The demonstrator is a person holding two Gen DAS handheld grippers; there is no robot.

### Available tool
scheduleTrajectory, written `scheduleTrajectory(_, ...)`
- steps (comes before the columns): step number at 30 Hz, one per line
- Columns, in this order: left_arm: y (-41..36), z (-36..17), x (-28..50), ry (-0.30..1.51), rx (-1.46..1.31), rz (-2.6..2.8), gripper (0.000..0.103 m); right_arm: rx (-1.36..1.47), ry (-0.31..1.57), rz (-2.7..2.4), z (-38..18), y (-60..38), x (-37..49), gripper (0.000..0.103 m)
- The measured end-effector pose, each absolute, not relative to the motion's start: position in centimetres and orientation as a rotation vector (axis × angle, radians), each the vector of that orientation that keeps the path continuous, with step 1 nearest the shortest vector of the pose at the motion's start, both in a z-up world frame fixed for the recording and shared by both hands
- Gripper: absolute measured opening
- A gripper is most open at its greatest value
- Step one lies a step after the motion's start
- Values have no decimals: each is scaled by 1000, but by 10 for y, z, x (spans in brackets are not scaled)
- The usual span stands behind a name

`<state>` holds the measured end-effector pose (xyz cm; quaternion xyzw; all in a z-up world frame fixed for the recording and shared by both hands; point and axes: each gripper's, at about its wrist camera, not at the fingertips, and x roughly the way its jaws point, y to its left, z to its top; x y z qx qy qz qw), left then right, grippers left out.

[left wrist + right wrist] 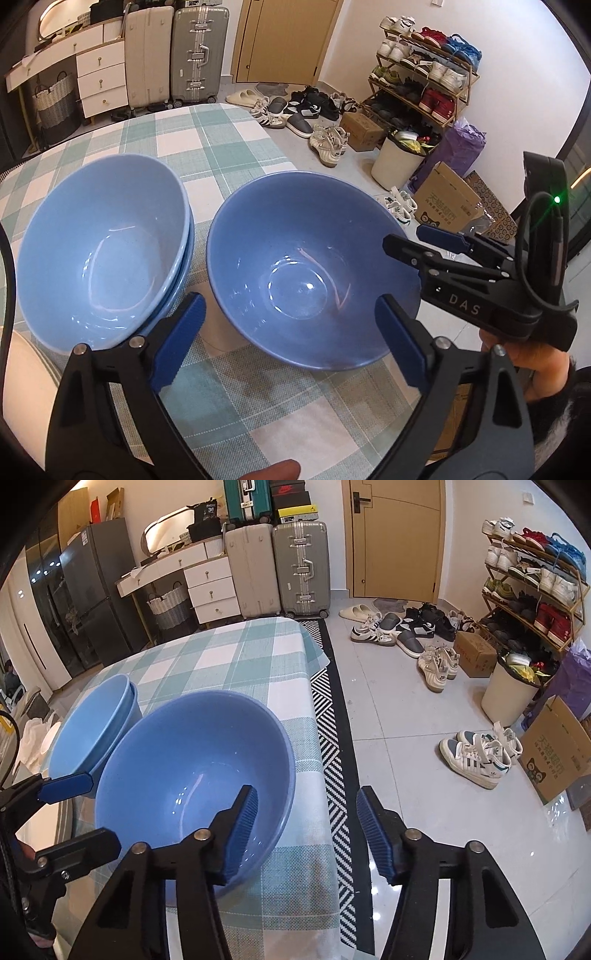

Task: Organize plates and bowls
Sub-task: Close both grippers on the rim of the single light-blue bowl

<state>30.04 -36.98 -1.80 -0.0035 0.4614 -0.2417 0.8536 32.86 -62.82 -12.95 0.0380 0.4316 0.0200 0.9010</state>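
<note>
While the lone bowl (310, 273) sits frame-centre beside the stack (107, 254), left gripper (291, 339) straddles its near rim unclenched and right gripper (306, 830) brackets the right rim, gaping, likely for nesting.

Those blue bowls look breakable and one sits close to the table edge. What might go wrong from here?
1. The single bowl stands near the table edge, above a hard tiled floor; a nudge might push it off.
2. The right hand-held gripper straddles its rim, one finger inside, pads apparently not pressing yet; a thin rim pinch could slip.
3. The stacked bowls stand right beside it, so lifting carelessly could knock them together.
</note>
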Motion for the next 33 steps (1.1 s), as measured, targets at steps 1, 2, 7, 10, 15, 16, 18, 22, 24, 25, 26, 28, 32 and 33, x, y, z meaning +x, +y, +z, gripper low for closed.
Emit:
scheduleTrajectory(1, -370, -19, 301, 970, -10, -507, 85, 79, 892, 43, -130, -628, 329, 54)
scheduleTrajectory(2, -370, -21, 303, 974, -9, -506, 79, 79, 893, 43, -130, -627, 329, 52)
scheduleTrajectory(7, -369, -25, 307, 968, 7, -485, 66, 65, 906, 41, -133, -623, 331, 45)
scheduleTrajectory(10, -369, -26, 309, 962, 24, -483, 61, 68, 914, 57, -134, -620, 332, 40)
scheduleTrajectory(15, -368, -26, 313, 952, 51, -472, 46, 63, 908, 57, -134, -616, 331, 23)
scheduleTrajectory(16, -368, -27, 313, 949, 56, -469, 44, 62, 907, 47, -134, -615, 331, 20)
scheduleTrajectory(18, -368, -27, 314, 944, 72, -456, 39, 62, 906, 42, -133, -615, 330, 19)
scheduleTrajectory(22, -367, -28, 314, 938, 92, -445, 31, 60, 905, 23, -132, -615, 328, 15)
scheduleTrajectory(24, -367, -28, 314, 941, 92, -446, 29, 54, 900, 22, -130, -614, 326, 15)
scheduleTrajectory(25, -366, -30, 315, 940, 92, -446, 28, 50, 897, 19, -130, -614, 325, 15)
scheduleTrajectory(26, -366, -31, 316, 940, 92, -446, 27, 43, 895, 16, -129, -613, 324, 15)
scheduleTrajectory(28, -366, -30, 316, 942, 93, -445, 27, 34, 886, 16, -128, -611, 322, 15)
scheduleTrajectory(32, -364, -30, 315, 946, 89, -450, 27, 17, 881, 10, -125, -607, 320, 15)
scheduleTrajectory(33, -364, -29, 316, 944, 90, -452, 27, 16, 879, 7, -123, -607, 319, 15)
